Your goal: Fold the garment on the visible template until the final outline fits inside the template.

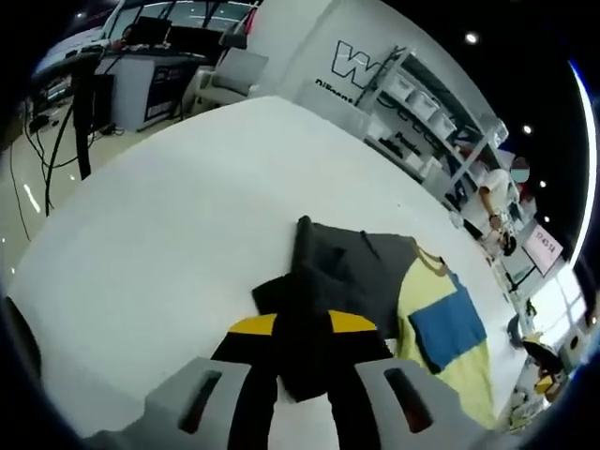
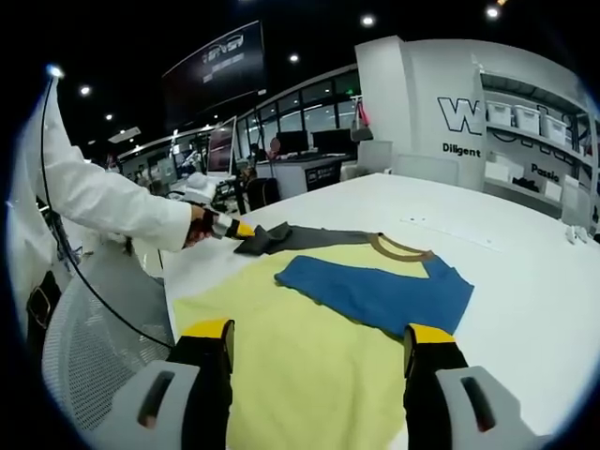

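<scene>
I have the left tongs (image 1: 302,361) pinching the dark grey sleeve (image 1: 323,281) of the garment (image 2: 309,347), and in the right gripper view I see them from the far side, a white-sleeved arm (image 2: 103,202) carrying them at the garment's left edge with the grey cloth lifted a little off the surface (image 2: 525,281). The right tongs (image 2: 319,361) are spread, hanging over the yellow body with nothing between the jaws. The garment lies flat near the near edge of the white surface, yellow in the body, with a blue panel (image 2: 375,291) across the chest and a tan collar (image 2: 398,247) pointing away from me; I can't make out any template outline under it (it may simply be covered by the cloth). To do this fold well, I judge the sleeve should be carried low and straight inward across the blue panel, kept taut so it lands without a ridge, while the right tongs press the yellow body to stop it dragging. The left edge of the surface is close beside the sleeve, with a mesh chair (image 2: 84,319) just beyond it, so I'd pull inward, never outward. Toward the collar and to the right the surface is bare and wide, leaving good room for swinging.
</scene>
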